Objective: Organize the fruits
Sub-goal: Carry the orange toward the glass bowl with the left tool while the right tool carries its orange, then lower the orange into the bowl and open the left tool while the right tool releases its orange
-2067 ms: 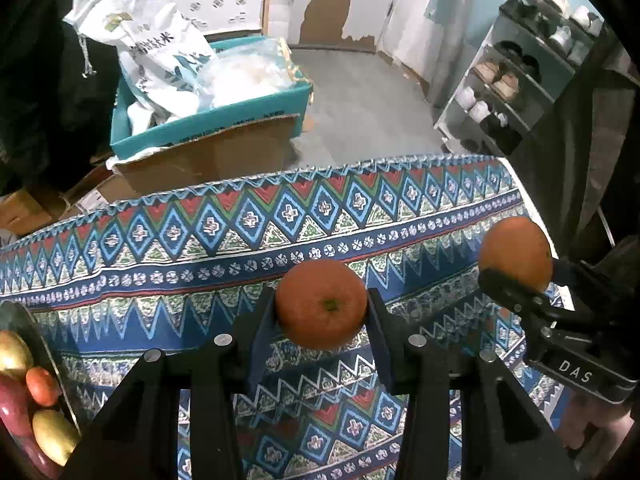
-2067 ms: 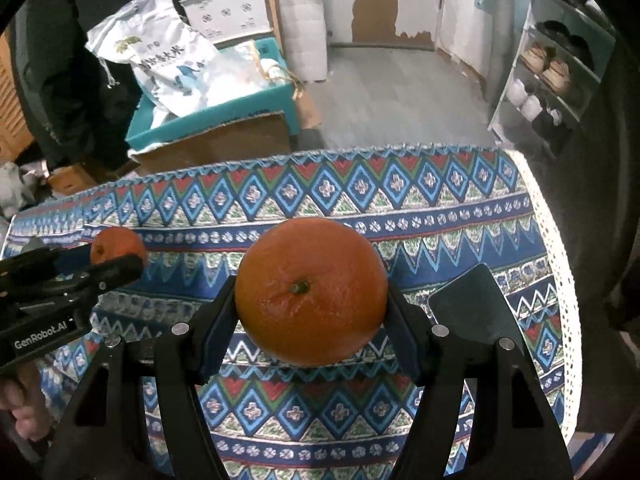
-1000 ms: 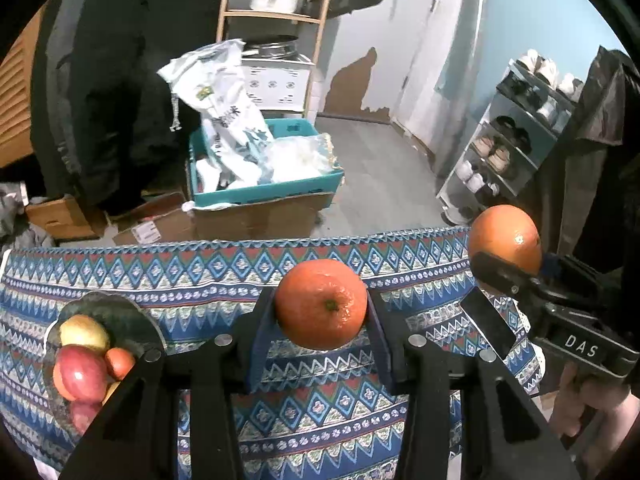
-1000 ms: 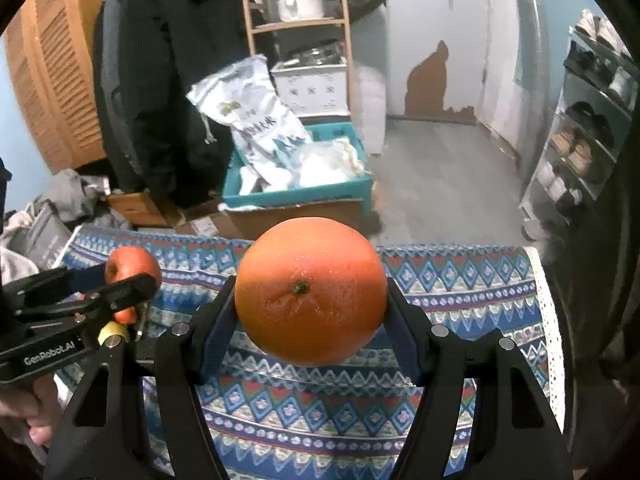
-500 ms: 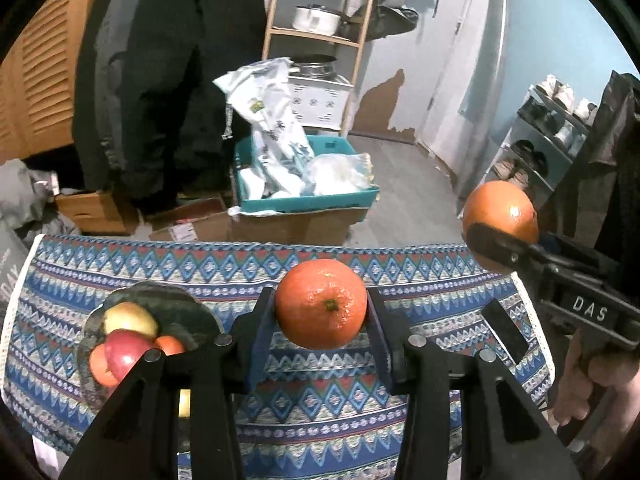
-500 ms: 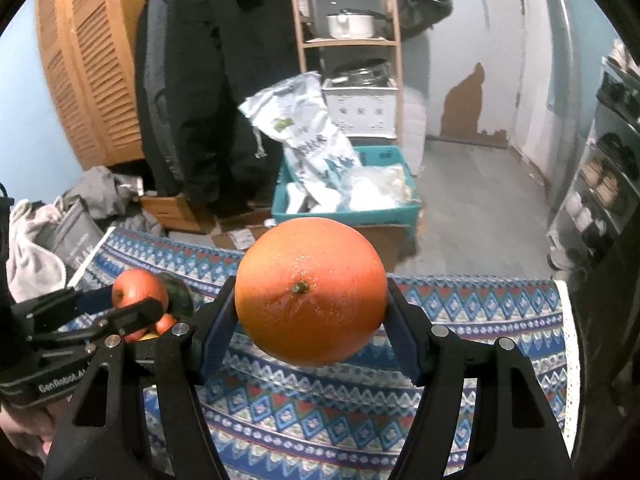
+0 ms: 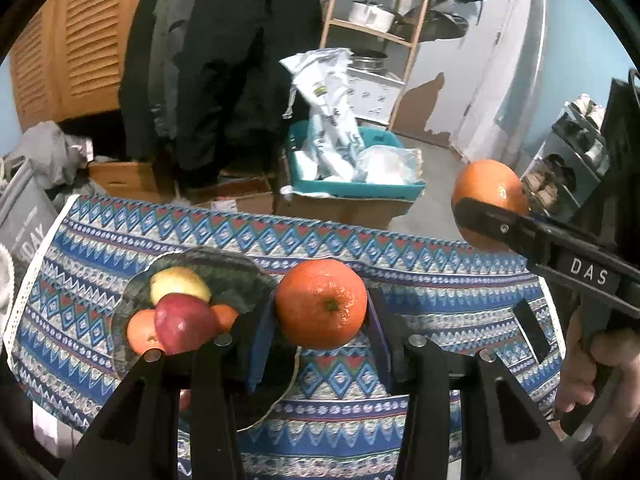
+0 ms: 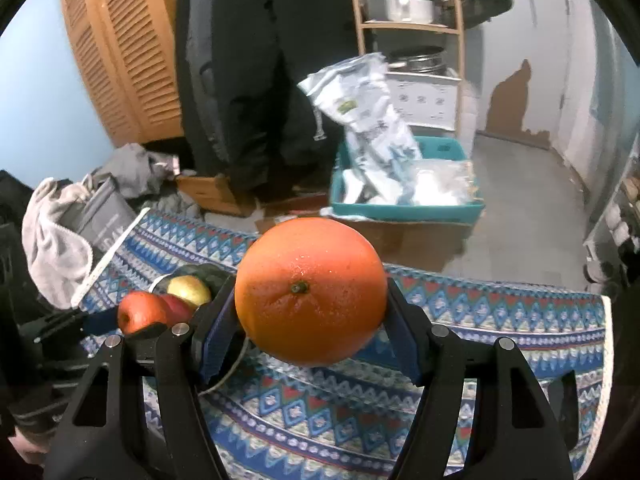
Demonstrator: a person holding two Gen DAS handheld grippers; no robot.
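Observation:
My left gripper [image 7: 320,314] is shut on a small orange [image 7: 321,304], held above the patterned blue tablecloth [image 7: 400,248] just right of a dark plate [image 7: 236,276]. The plate holds a yellow apple [image 7: 180,282], a red apple [image 7: 184,322] and small oranges [image 7: 140,332]. My right gripper [image 8: 310,310] is shut on a large orange [image 8: 310,292], in the air over the cloth. In the left wrist view that large orange [image 7: 490,192] hangs off to the right. The right wrist view shows the small orange [image 8: 140,314] at the left, in front of the plate [image 8: 204,272].
A dark flat object [image 7: 532,330] lies on the cloth near its right edge. Beyond the table stand a teal crate [image 7: 352,190] with white bags, cardboard boxes, a wooden shelf rack [image 7: 384,20] and hanging dark coats. A hand [image 7: 600,364] grips the right tool.
Both grippers have swung left over the table, each still holding its orange. The plate of fruit has come from the left edge to just beside the small orange.

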